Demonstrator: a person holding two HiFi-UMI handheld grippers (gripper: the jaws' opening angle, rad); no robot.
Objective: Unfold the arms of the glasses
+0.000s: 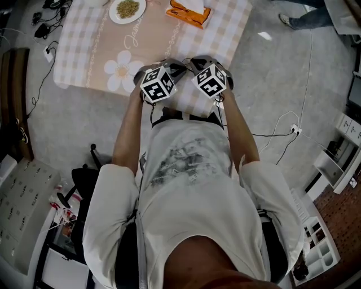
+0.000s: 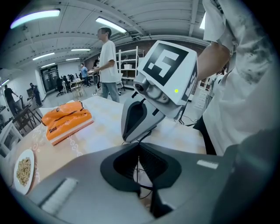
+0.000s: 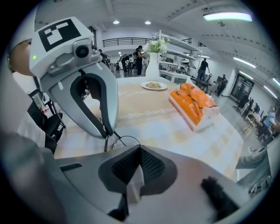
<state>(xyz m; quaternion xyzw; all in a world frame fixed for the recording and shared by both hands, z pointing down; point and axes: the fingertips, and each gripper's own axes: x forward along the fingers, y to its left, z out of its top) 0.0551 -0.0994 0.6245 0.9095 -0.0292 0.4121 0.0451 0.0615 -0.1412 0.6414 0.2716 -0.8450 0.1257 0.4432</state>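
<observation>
Glasses (image 3: 125, 137), thin wire frame: pinched by left hand-held gripper (image 2: 139, 148) and right hand-held gripper (image 3: 140, 151), both clamped on it. Orange packet (image 1: 188, 12) on worktop (image 1: 90, 39), 12 o'clock of grippers.

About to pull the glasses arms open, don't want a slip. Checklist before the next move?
1. Left gripper shut on the glasses: ok.
2. Right gripper shut: ok.
3. Right gripper pinching the glasses too: cannot tell.
4. Arms of the glasses unfolded: cannot tell, the wire is too thin.
5. Orange pack and plate on the table lie apart from both grippers: ok.
</observation>
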